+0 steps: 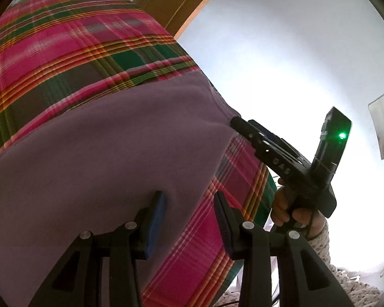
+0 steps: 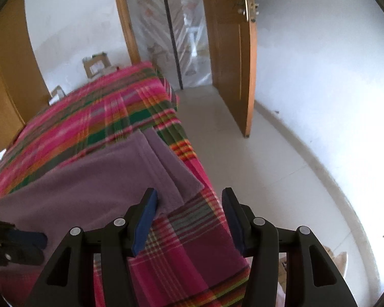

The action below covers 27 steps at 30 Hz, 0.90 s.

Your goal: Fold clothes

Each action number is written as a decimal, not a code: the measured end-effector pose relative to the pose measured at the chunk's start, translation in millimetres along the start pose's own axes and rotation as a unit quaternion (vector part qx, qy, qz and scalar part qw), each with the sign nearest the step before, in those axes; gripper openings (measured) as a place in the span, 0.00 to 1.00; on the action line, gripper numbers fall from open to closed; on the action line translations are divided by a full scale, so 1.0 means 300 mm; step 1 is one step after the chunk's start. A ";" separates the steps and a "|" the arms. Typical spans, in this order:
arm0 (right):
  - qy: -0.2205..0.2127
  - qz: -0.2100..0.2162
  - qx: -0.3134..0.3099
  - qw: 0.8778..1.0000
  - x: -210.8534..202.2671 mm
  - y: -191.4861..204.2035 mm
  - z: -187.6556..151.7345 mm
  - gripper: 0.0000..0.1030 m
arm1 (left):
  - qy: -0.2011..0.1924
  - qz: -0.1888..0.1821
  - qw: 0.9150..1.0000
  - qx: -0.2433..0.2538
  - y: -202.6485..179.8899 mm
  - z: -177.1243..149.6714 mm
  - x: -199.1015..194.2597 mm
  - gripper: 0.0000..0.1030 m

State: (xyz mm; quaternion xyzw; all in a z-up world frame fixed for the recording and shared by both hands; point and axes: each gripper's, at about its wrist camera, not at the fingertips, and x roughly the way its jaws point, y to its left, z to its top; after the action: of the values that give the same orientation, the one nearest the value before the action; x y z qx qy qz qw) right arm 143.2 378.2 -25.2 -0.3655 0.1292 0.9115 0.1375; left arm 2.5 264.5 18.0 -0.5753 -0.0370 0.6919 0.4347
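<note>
- The purple fleece garment (image 2: 94,179) lay spread flat on the plaid-covered bed (image 2: 192,243), its hemmed corner (image 2: 189,186) near the bed's edge.
- It was judged soft, light and limp, best pinched at a stitched hem or corner.
- The right tongs (image 2: 189,220) and left tongs (image 1: 189,220) were held parted, nothing gripped.
- The plaid cloth looked thin and woven.

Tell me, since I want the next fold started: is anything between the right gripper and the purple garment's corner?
Nothing visible. The right gripper stands open just short of the purple garment, whose folded corner lies flat on the plaid bedcover right ahead of the fingertips. Only bare bedcover shows in the gap.
</note>
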 end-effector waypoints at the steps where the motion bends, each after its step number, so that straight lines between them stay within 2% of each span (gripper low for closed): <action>1: -0.006 0.010 0.006 1.000 -0.010 -0.004 0.001 0.53 | 0.001 -0.001 1.000 -0.002 0.000 0.003 0.002 0.38; 3: -0.014 0.024 0.003 1.000 -0.017 -0.002 0.004 0.53 | 0.002 -0.004 1.000 -0.004 0.000 0.009 0.008 0.38; 7: 0.011 0.026 0.004 1.000 0.029 -0.006 0.012 0.53 | 0.004 -0.003 1.000 0.004 -0.009 0.015 0.016 0.38; 9: 0.007 0.027 0.005 1.000 0.031 -0.008 0.014 0.51 | 0.003 -0.005 1.000 0.005 -0.012 0.017 0.019 0.38; 12: 0.006 0.014 -0.011 1.000 0.039 0.014 0.015 0.31 | 0.003 -0.006 1.000 0.008 -0.015 0.017 0.017 0.38; 17: 0.001 0.019 -0.035 0.999 0.036 0.036 0.008 0.14 | 0.002 -0.006 1.000 0.008 -0.017 0.010 0.011 0.39; 23: -0.033 0.023 -0.034 0.999 -0.005 0.022 0.024 0.10 | -0.001 0.001 1.000 0.018 -0.023 0.004 0.021 0.39; 27: -0.020 0.012 -0.043 0.999 0.015 0.024 0.027 0.10 | -0.003 0.002 1.000 0.021 -0.024 -0.002 0.018 0.39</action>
State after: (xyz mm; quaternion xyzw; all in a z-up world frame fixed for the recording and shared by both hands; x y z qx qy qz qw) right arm 132.5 375.0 -21.8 -0.3509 0.0912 0.9251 0.1128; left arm 7.3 272.1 17.5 -0.5642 -0.0225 0.6948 0.4455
